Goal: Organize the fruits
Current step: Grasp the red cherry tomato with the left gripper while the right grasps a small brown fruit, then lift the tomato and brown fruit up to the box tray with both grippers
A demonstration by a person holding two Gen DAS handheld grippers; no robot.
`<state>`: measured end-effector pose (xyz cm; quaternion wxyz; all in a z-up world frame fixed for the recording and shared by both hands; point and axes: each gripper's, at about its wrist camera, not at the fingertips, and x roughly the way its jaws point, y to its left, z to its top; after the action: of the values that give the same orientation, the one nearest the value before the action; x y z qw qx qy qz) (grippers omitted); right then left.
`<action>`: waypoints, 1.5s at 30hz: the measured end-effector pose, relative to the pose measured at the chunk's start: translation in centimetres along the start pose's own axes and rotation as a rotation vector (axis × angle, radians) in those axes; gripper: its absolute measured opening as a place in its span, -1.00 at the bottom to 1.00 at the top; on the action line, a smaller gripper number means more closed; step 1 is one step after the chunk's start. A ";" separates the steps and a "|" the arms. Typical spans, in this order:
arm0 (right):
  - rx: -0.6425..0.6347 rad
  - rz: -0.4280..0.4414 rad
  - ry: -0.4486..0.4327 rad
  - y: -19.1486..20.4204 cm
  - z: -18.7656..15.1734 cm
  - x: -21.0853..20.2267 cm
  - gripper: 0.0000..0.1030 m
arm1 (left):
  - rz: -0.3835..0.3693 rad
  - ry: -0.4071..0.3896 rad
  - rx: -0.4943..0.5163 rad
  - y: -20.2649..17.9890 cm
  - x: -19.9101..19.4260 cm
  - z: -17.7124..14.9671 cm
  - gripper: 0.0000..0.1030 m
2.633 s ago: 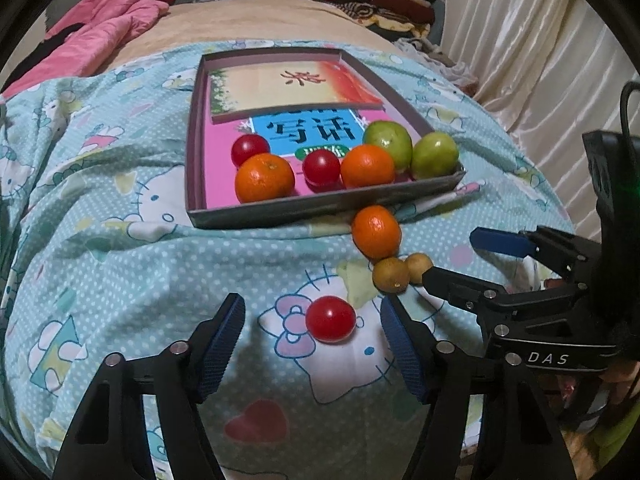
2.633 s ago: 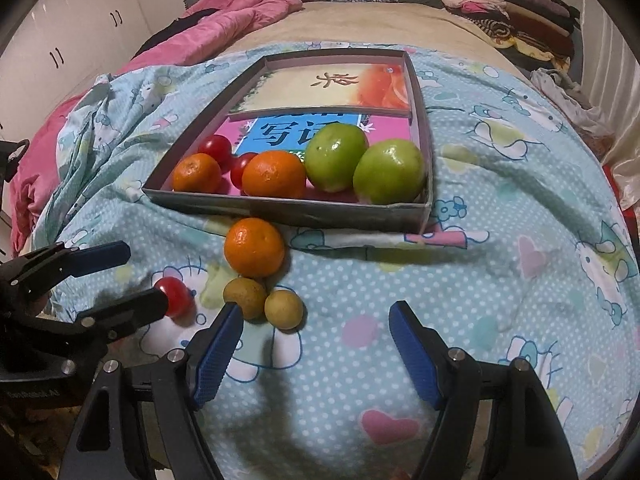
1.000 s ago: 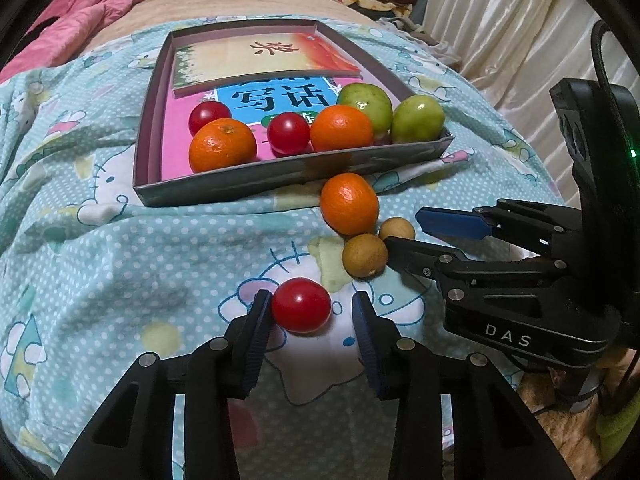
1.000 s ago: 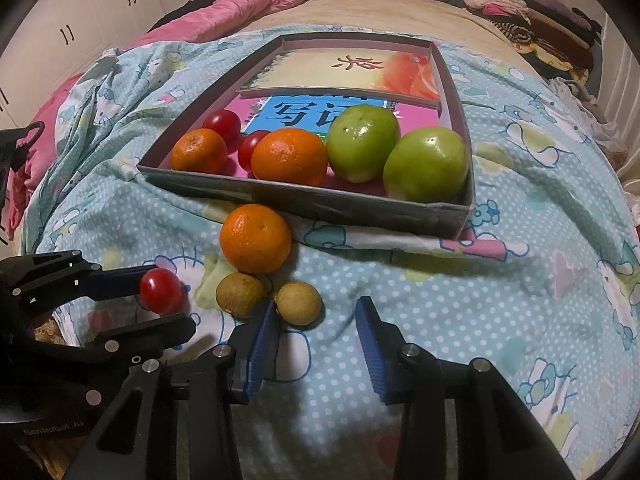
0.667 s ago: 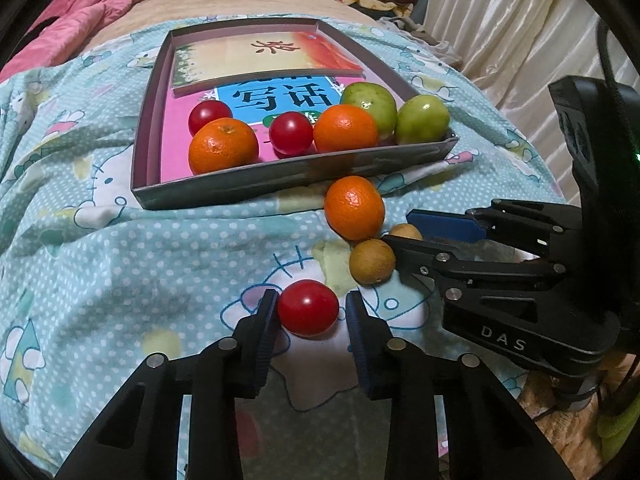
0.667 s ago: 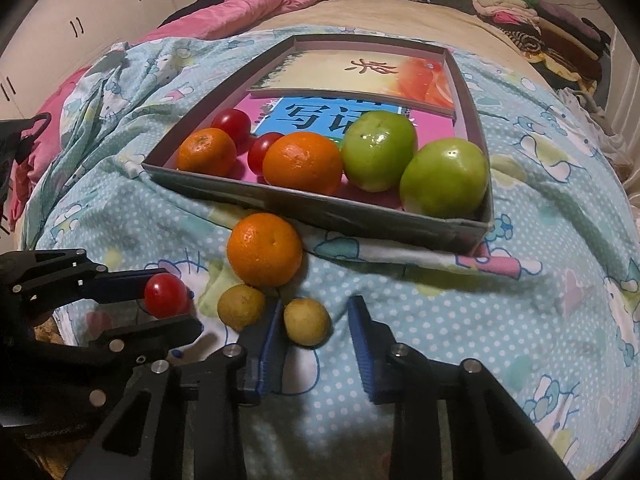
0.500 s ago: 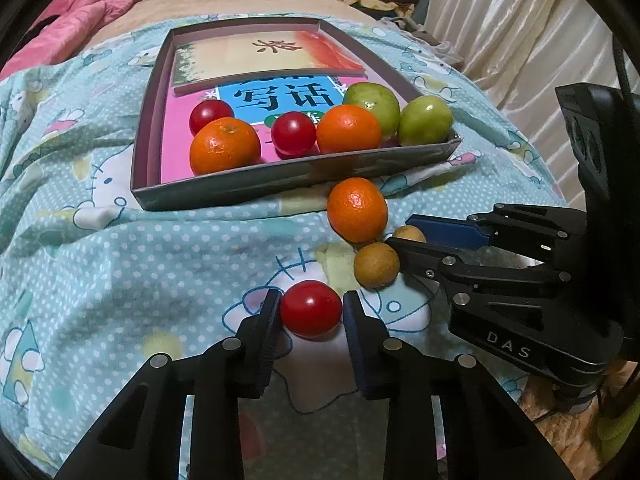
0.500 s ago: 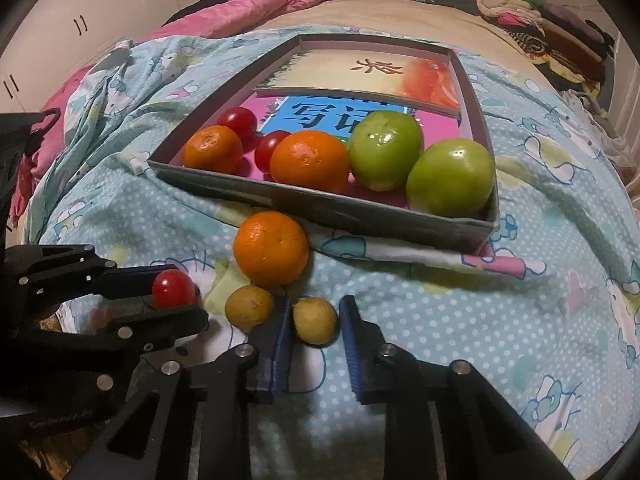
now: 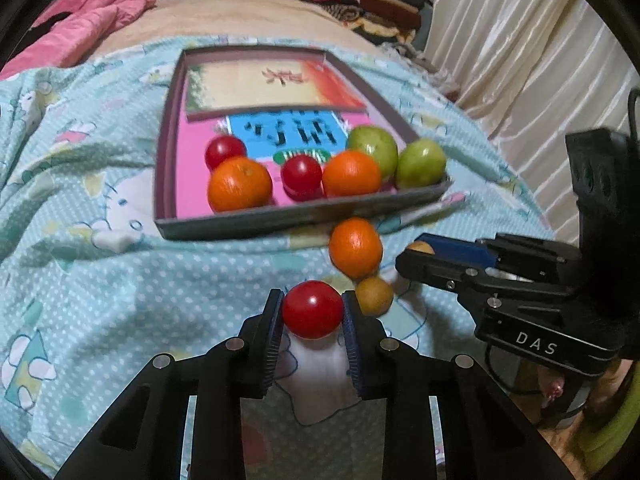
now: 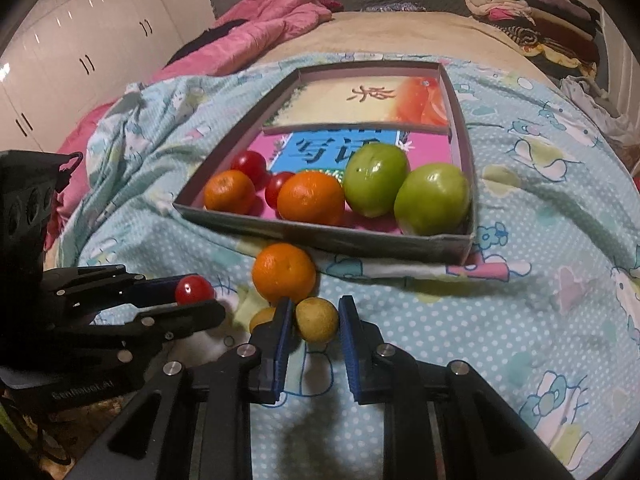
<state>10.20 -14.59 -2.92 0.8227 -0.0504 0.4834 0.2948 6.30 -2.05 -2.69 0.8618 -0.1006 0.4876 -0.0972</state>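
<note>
Red cherry tomato point(image 9: 312, 309) sits clamped between both blue pads of the left gripper point(image 9: 313, 322), over the blue cartoon-print bedspread point(image 9: 100, 280) and short of the box's near wall; whether it touches the cloth cannot be told. Right gripper point(image 10: 312, 322) holds a narrow gap around a small yellow-brown fruit point(image 10: 317, 319): its left pad touches the fruit, while the right pad stands just apart, so it brackets the fruit rather than pinches it. A second small brown fruit point(image 10: 262, 319) lies just left of that pad, partly hidden. A loose orange point(image 10: 285, 272) rests on the bedspread directly behind both small fruits, close to the wall of the shallow grey box point(image 10: 320, 236). Inside the box, along the near wall: two oranges point(image 10: 229, 191), two red tomatoes point(image 10: 249, 164) and two green fruits point(image 10: 376, 184), all on printed booklets point(image 10: 368, 98). Pink quilt point(image 10: 256, 20) and stacked folded clothes point(image 10: 520, 8) lie at the far end of the bed.
</note>
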 end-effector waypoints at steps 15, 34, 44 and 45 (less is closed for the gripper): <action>-0.008 0.007 -0.186 0.3 1.2 -3.4 -0.54 | 0.053 -0.139 -0.046 2.4 -3.2 1.2 -0.43; -0.041 -0.023 -0.255 0.8 2.2 -3.7 -0.54 | 0.125 -0.219 -0.077 4.6 -3.2 3.1 -0.43; -0.043 -0.041 -0.275 0.7 2.8 -3.4 -0.54 | 0.137 -0.202 -0.053 4.5 -1.9 3.6 -0.43; -0.041 -0.040 -0.276 0.6 2.9 -3.4 -0.54 | 0.138 -0.202 -0.050 4.5 -1.8 3.6 -0.43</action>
<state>10.87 -14.53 1.51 0.8860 -0.0360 0.3582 0.2922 8.80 3.01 -0.55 0.9083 -0.0977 0.4065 -0.0147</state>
